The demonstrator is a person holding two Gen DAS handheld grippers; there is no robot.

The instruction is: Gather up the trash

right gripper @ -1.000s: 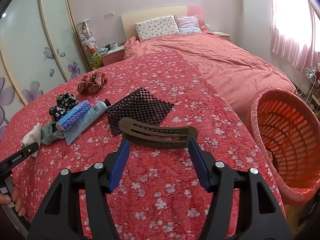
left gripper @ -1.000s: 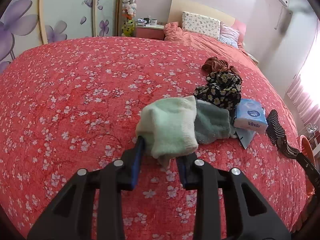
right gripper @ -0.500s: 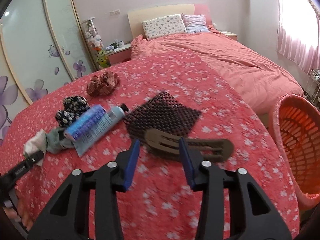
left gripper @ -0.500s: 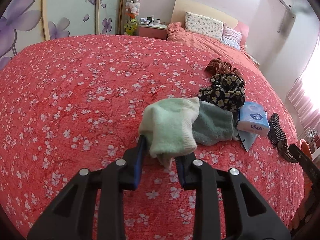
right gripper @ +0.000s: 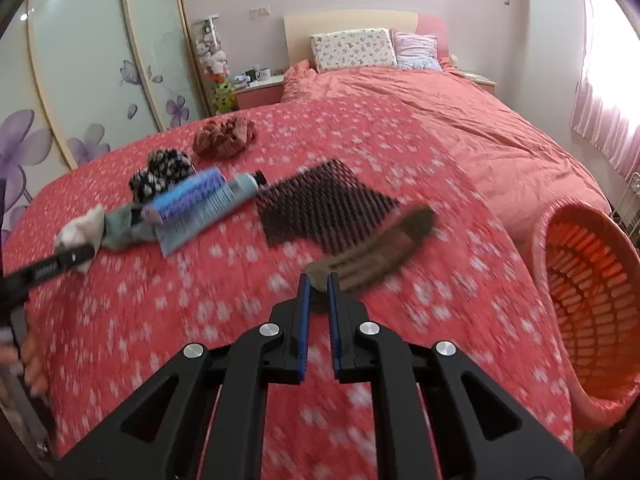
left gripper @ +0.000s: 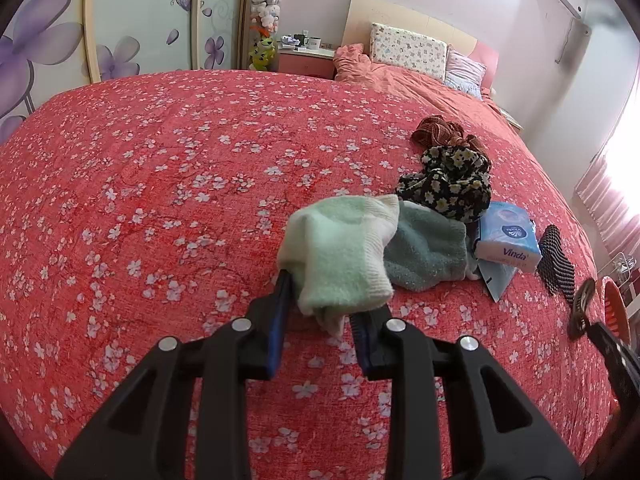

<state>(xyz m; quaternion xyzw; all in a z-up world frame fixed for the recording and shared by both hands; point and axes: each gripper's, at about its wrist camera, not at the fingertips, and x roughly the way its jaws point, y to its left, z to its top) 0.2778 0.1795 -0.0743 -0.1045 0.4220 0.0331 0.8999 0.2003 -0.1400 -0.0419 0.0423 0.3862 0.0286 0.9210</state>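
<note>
hair clip point(right gripper: 372, 248): pinched at its near end, long axis running up-right
right gripper point(right gripper: 318, 284): jaws just closing, now clamped on it
laundry basket point(right gripper: 592, 280): right of clip (nearer this hand)
left gripper point(left gripper: 324, 312): gripping pale green sock point(left gripper: 340, 256)

1. A sock point(left gripper: 340, 256) lies on the bed point(left gripper: 160, 184), with a second sock point(left gripper: 428, 252) touching its right side.
2. A tissue pack point(left gripper: 508, 240) lies just right of that second sock, atop a tube point(right gripper: 212, 208).
3. A scrunchie point(left gripper: 452, 184) lies behind the tissue pack, another scrunchie point(left gripper: 440, 130) further behind.
4. A mat point(right gripper: 324, 208) lies toward the bed's right edge.
5. A basket point(right gripper: 592, 280) stands off that edge.
</note>
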